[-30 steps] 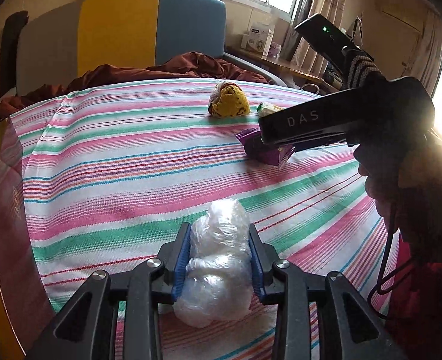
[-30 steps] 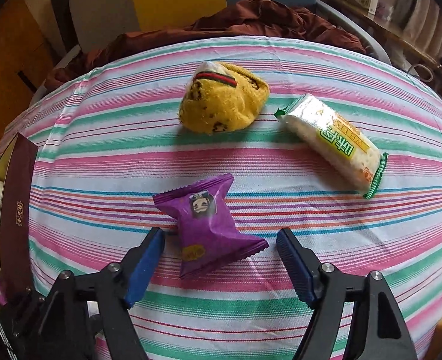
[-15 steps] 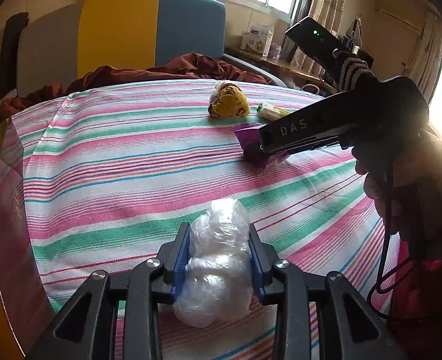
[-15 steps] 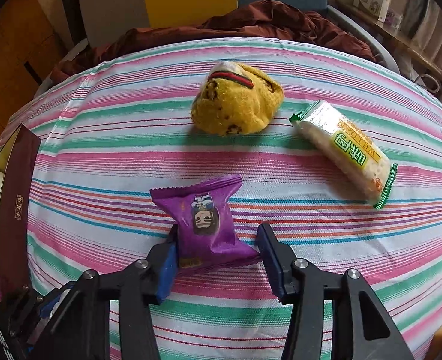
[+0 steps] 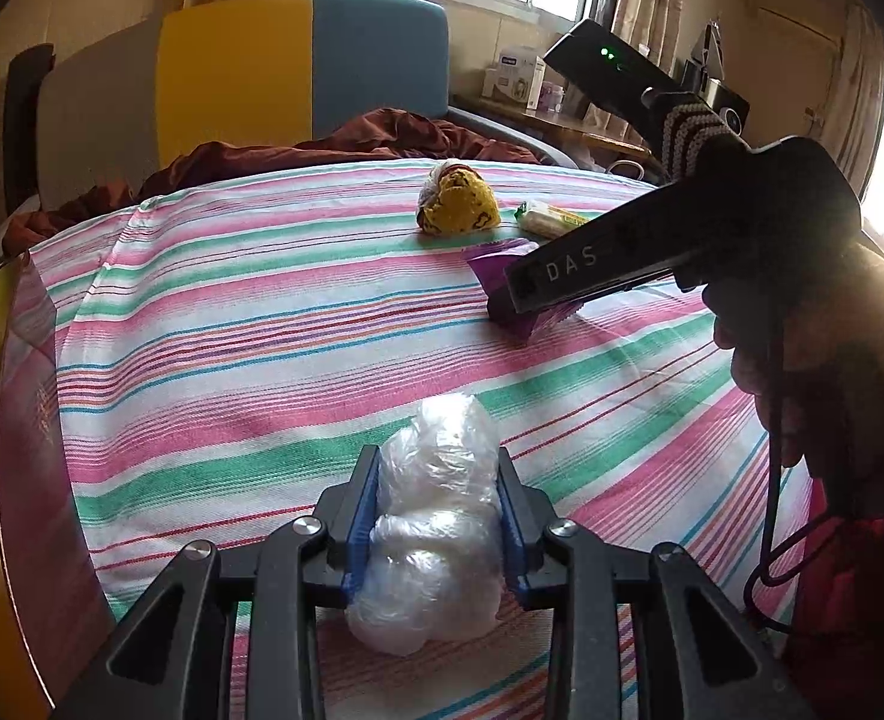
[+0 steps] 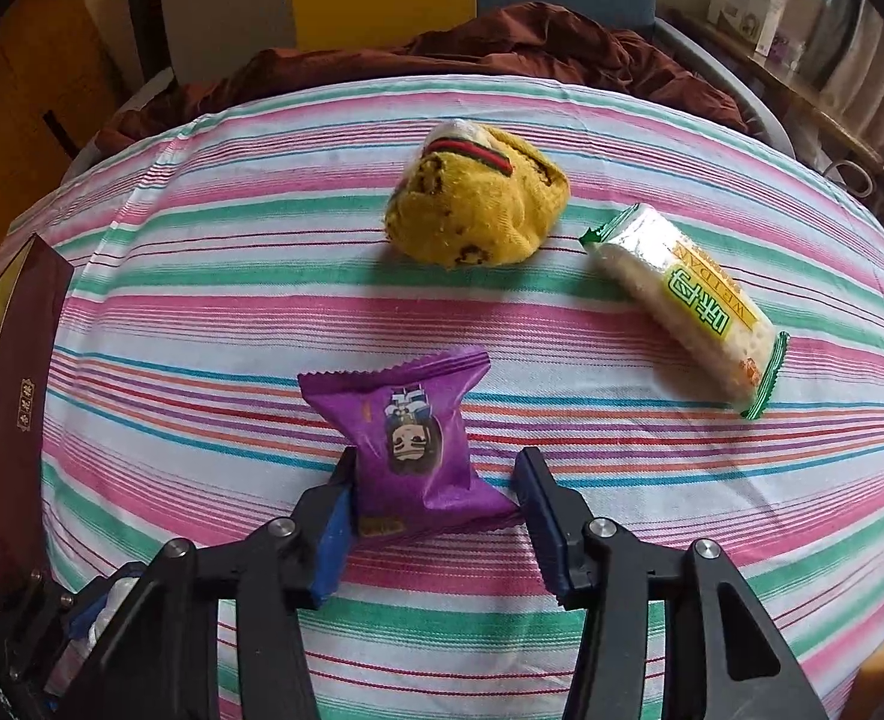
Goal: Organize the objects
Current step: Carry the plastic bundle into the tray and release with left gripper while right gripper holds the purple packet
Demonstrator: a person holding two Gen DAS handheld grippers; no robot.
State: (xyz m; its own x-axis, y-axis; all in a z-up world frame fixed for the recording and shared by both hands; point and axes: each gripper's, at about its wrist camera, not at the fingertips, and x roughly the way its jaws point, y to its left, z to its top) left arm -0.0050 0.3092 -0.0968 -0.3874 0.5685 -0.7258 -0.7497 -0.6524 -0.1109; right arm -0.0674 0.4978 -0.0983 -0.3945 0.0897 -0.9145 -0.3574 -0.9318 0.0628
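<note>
A crumpled clear plastic bag (image 5: 435, 516) rests on the striped cloth (image 5: 261, 312), and my left gripper (image 5: 437, 468) is shut on it, blue pads pressing both sides. In the right wrist view my right gripper (image 6: 437, 468) is shut on a purple snack packet (image 6: 408, 426), which lies on the cloth with its lower half between the pads. The left wrist view shows the same purple packet (image 5: 496, 258) under the right gripper's black body (image 5: 652, 246). Farther back lie a yellow sock bundle (image 6: 478, 204) and a green-edged cracker packet (image 6: 682, 306).
A dark red box (image 6: 15, 420) with items inside stands at the cloth's left edge. A brown blanket (image 6: 502, 42) is heaped behind the cloth, before a yellow and blue chair back (image 5: 297, 60). A person's hand (image 5: 802, 348) holds the right gripper, its cable hanging down.
My right gripper's jaws came in from wide apart and closed on the purple packet. My left gripper kept its hold on the plastic bag and stayed in place.
</note>
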